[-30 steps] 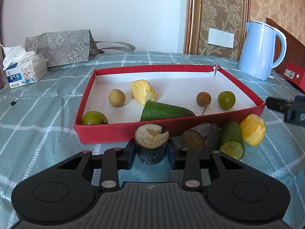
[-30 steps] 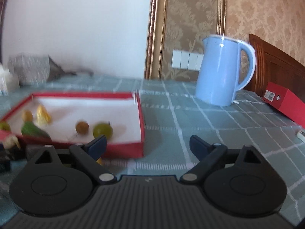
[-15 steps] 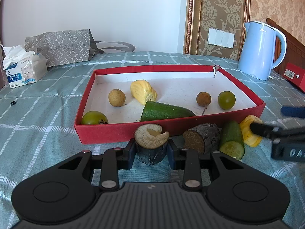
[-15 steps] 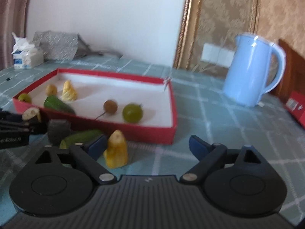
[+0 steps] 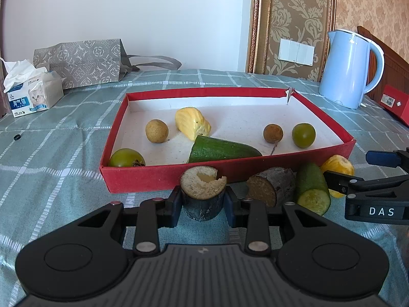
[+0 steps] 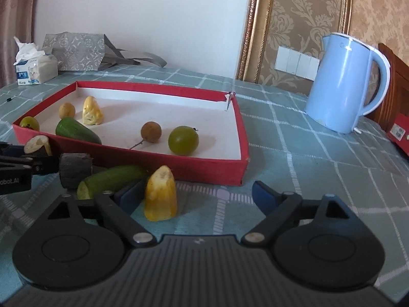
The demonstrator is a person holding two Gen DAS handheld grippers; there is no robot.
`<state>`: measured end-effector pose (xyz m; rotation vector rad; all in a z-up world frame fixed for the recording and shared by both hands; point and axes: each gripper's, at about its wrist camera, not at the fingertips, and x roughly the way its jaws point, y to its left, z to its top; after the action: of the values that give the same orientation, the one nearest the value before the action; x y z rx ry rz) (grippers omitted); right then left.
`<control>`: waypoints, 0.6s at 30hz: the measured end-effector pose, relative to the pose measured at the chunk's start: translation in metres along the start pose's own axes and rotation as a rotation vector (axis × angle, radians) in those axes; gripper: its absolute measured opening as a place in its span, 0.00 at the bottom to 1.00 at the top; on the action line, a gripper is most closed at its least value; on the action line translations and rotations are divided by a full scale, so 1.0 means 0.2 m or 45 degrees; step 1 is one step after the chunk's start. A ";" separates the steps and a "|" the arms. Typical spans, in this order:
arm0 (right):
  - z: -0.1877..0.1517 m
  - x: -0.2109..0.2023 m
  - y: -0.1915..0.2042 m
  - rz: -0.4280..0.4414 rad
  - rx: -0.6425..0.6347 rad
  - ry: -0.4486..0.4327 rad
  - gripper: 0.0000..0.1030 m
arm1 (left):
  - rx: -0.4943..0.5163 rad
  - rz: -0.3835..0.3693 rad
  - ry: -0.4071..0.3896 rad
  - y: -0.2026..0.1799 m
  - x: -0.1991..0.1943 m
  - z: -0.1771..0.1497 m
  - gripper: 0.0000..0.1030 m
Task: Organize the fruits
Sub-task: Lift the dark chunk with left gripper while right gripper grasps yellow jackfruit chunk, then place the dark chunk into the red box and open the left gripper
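Red box holds six fruits; left gripper jaws clamp a dark stub, right gripper jaws spread.

6 fruits inside red tray; dark cane chunk upright between left jaws

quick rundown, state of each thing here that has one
left gripper: shut on the dark-skinned cut piece
right gripper: open, around nothing
red tray: open-topped, fruit inside
yellow piece: upright on the cloth, outside the tray
cut cucumber: lying outside the tray
kettle: lid closed
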<state>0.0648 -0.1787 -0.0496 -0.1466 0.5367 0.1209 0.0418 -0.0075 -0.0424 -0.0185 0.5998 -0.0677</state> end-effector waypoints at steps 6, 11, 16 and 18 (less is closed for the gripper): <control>-0.01 0.01 0.01 0.097 -0.039 0.046 0.45 | 0.001 0.001 0.000 0.00 0.00 0.00 0.32; -0.02 0.00 -0.04 0.146 0.008 0.050 0.36 | -0.002 -0.002 0.000 0.00 0.00 0.00 0.32; -0.02 -0.01 0.03 0.129 -0.060 0.028 0.23 | -0.010 -0.008 -0.002 0.00 0.00 0.00 0.32; -0.02 -0.01 0.04 0.129 -0.071 0.027 0.23 | -0.009 -0.007 -0.001 0.00 0.00 0.00 0.32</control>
<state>0.0598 -0.1726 -0.0533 -0.1749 0.5622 0.2331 0.0419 -0.0073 -0.0427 -0.0271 0.5989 -0.0709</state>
